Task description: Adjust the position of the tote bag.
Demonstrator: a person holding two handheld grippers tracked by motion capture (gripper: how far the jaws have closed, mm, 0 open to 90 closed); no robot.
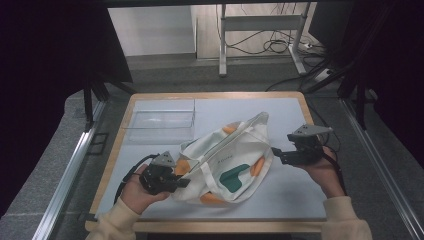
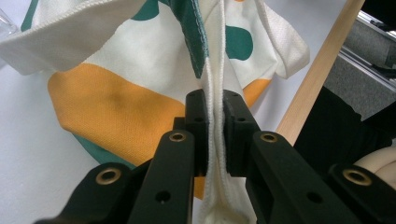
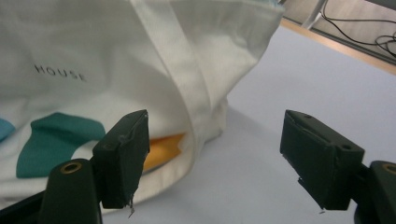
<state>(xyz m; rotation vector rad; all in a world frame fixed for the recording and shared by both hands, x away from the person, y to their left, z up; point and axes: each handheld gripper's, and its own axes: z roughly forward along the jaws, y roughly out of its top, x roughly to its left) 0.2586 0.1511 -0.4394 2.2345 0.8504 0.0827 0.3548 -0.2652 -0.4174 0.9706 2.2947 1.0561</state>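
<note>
Pale grey tabletop (image 1: 295, 195) with a wooden rim, seen from above — cream tote bag (image 1: 227, 160) slumped at centre, clear plastic box (image 1: 161, 121) off toward the far left corner. Left gripper (image 1: 184, 181) at the bag's near left edge, right gripper (image 1: 276, 153) just beside its right side. From the left gripper view: clamped tight on a white folded hem (image 2: 215, 140). From the right gripper view: spread wide with nothing between, strap (image 3: 187, 79) ahead. Judged best to bite the fabric deep before lifting — bare table to the right for pulling.
</note>
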